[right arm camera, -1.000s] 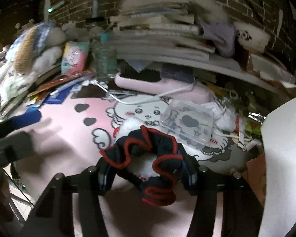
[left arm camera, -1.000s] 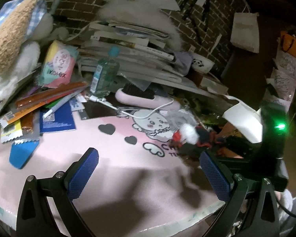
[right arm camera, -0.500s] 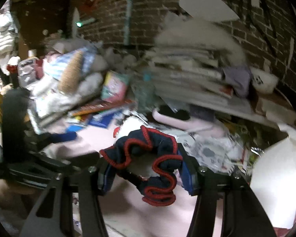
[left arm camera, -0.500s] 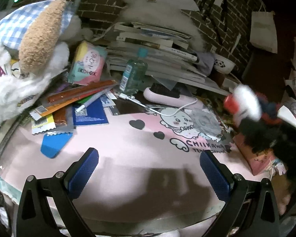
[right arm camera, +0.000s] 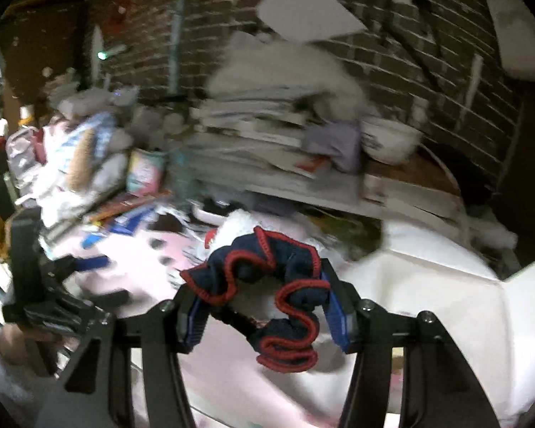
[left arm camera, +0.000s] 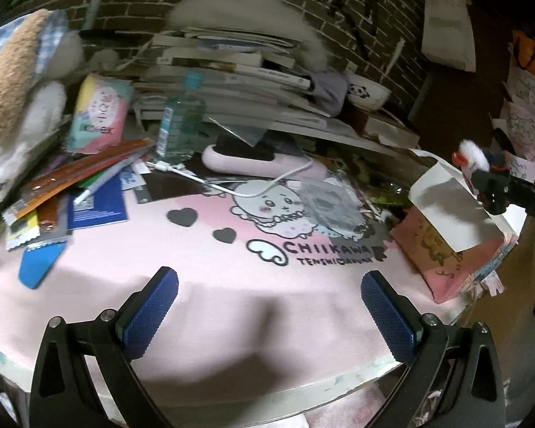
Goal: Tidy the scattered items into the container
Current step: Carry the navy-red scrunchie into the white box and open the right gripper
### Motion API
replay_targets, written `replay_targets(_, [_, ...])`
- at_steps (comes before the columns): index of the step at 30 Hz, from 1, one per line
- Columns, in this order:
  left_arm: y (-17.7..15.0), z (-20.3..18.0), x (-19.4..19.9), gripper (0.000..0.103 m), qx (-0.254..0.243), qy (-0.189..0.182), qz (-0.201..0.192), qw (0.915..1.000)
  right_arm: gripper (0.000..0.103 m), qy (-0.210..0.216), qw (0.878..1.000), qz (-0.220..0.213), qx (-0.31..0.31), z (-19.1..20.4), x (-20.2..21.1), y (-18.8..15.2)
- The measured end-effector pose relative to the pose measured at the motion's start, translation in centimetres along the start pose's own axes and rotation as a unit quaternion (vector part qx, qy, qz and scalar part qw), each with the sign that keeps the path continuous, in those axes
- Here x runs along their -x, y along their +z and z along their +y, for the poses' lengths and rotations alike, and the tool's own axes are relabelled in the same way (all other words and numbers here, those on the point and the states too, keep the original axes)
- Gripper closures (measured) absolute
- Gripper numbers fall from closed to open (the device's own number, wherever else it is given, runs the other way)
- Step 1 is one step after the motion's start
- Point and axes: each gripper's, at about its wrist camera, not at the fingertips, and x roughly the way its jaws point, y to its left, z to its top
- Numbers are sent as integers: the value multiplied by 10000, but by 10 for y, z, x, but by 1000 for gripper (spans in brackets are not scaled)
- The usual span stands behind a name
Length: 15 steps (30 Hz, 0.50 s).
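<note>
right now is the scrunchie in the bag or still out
Out. The right gripper is shut on the scrunchie, held in the air beside the white paper bag, not inside it.

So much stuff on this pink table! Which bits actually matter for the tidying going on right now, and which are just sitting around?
In play:
- right gripper, shut on the navy scrunchie
- white-lined pink bag, the likely container
- left gripper, open, holding nothing

Just lying about:
- book stack
- clear bottle
- tissue pack
- panda bowl
</note>
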Motion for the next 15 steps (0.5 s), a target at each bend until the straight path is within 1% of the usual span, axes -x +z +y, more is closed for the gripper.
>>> replay_targets(1, [0,-2,-1,0,-22,-5,17,10000,51,-53,9999,135,-6,-9,1,-1])
replay_targets(5, [1,-9,-3,0,-103,-67,59,9999,51,-50,9974,702,-180,-44,3,-6])
replay_targets(10, [1,-15,-5,0,-165,-61,106,9998,51,-332,9934,1066,-246,-73,4,-6])
replay_targets(15, [0,-17,-7,0,-185,-58,153,9997,51,-590,9872,1474,-165,-90,-3,-8])
